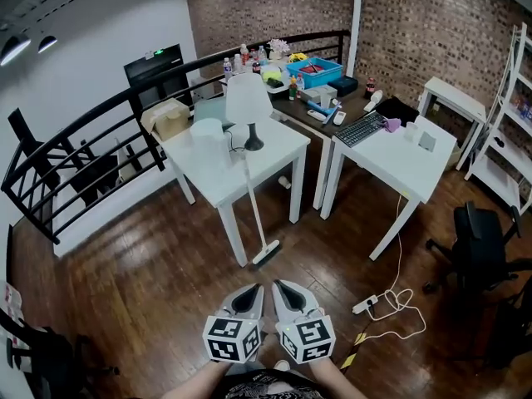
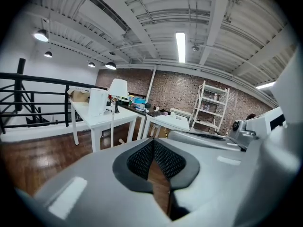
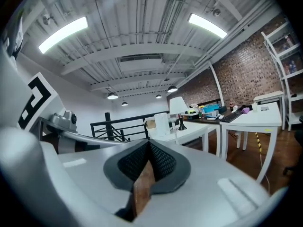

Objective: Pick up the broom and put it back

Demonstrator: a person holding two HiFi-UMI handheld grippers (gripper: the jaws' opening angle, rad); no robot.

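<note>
Right, both grippers sit side by side at 6 o'clock in head view. L gripper (image 1: 253,293) has its jaws pressed together, empty; R gripper (image 1: 281,290) same. Broom (image 1: 254,202) is at 12 o'clock from them, apart, head on floor (image 1: 150,273), handle leaning on white table (image 1: 274,152).

White broom (image 1: 255,199) aslant against table (image 1: 218,181)

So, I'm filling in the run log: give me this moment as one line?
broom: leaning on table, head on floor, not yet grasped | left gripper: jaws shut, empty | right gripper: jaws shut, empty
</note>
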